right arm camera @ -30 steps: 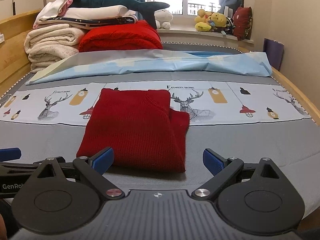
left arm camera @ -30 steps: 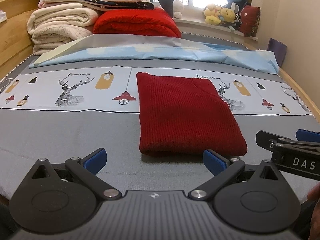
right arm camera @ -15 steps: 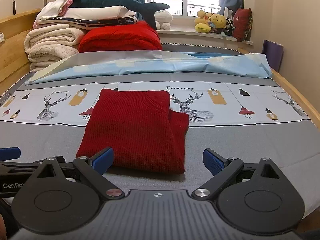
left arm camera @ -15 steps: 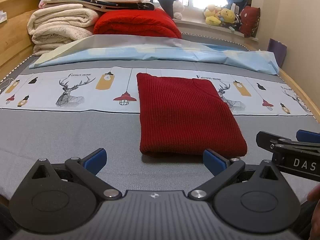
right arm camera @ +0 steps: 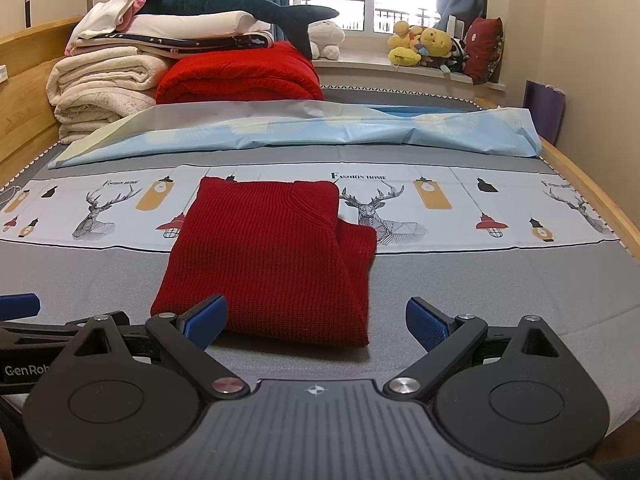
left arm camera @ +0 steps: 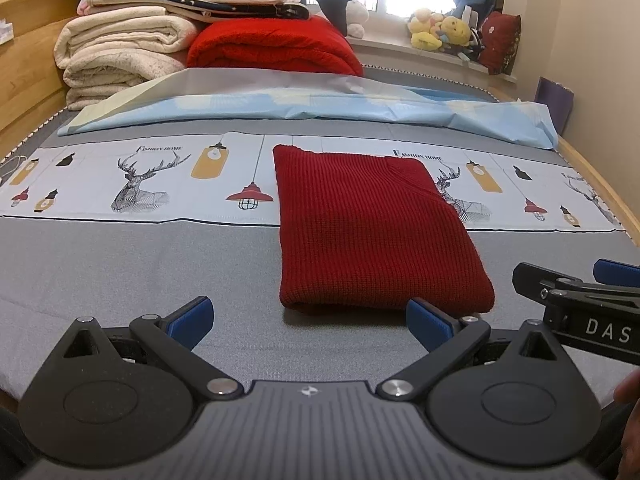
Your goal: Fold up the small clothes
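Red knit sweater (left arm camera: 372, 224) lies flat in the middle of the bed (left arm camera: 120, 264), already folded into a tidy rectangle, half on the grey sheet and half on the deer-print cloth (left arm camera: 132, 180); from the right wrist view a lower layer pokes out along its right side, so the stack isn't quite flush. Starting on the left: left gripper (left arm camera: 308, 316) hangs just short of the sweater's near edge, jaws spread wide, nothing between the blue pads (left arm camera: 192, 314); its right pad sits near the near-right corner, whether touching I can't tell. Over to the right: right gripper (right arm camera: 316, 320) likewise released and wide, holding nothing, its left pad in front of the near-left corner of the sweater (right arm camera: 268, 256).

Handling, as I judge it: chunky ribbed knit, soft and limp, light enough for one claw but floppy; it will sag and the layers will slide apart if lifted from one point; not slippery, the weave should grip the pads. Best hold looks like the two near corners, pinching all layers together, one claw each; the thick near fold gives plenty to bite on.
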Motion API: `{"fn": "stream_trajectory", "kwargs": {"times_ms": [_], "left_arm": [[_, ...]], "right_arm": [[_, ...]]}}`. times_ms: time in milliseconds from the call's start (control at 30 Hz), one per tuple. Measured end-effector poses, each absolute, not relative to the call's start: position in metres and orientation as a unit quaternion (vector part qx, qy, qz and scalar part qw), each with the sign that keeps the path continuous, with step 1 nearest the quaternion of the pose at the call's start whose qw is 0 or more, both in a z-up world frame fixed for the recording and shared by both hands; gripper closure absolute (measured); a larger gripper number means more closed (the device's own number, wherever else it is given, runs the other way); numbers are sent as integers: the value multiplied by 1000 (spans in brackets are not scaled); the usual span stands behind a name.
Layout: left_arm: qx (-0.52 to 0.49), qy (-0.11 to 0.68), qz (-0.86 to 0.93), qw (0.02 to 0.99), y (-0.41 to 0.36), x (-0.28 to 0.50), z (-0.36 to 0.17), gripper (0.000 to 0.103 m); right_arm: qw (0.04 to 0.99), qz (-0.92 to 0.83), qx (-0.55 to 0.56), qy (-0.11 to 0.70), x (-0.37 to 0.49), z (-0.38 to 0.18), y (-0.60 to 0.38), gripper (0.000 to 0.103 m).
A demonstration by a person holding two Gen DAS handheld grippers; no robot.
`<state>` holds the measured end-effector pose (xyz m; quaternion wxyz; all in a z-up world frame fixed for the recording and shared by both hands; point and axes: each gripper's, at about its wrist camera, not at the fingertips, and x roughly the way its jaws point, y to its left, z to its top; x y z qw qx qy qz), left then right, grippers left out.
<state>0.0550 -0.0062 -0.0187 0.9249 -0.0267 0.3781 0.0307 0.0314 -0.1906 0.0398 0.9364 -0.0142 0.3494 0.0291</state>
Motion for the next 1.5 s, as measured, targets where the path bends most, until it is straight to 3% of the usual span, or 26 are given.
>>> {"fn": "stream_trajectory", "kwargs": {"times_ms": [1500], "left_arm": [[-30,384,27,922,0,55,-21,1]], "right_arm": [[934,24,-21,355,31,40,-186,7]]}}
